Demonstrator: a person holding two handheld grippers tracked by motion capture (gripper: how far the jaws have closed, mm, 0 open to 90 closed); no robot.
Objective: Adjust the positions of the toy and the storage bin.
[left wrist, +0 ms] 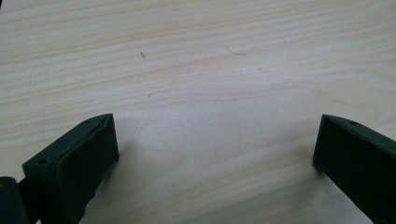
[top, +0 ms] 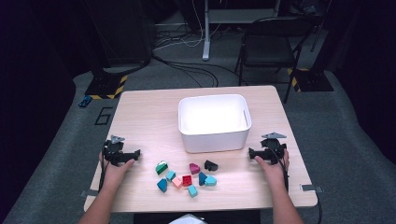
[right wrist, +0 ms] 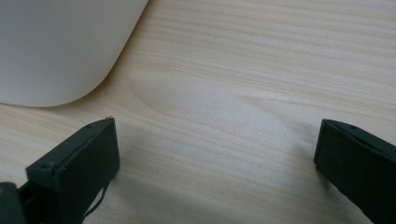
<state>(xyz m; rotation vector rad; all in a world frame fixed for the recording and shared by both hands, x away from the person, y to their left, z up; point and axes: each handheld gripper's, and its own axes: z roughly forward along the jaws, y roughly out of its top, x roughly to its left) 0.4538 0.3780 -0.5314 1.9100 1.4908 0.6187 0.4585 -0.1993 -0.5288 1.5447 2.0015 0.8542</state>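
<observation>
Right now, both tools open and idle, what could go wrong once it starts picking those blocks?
The blocks lie bunched and touching, so wide jaws may nudge neighbours or catch two at once. The right tool sits close to the white bin and could bump its wall. The left tool reaching in could scatter the pile.

Bare wood lies between the left gripper (top: 136,153) and the blocks (top: 187,175) clustered near the desk's (top: 140,112) front edge; the white bin (top: 214,122) blocks the desk's centre; the right gripper (top: 252,153), jaws wide with nothing between them, sits just beside the bin's front right corner; both side edges stay free.
</observation>
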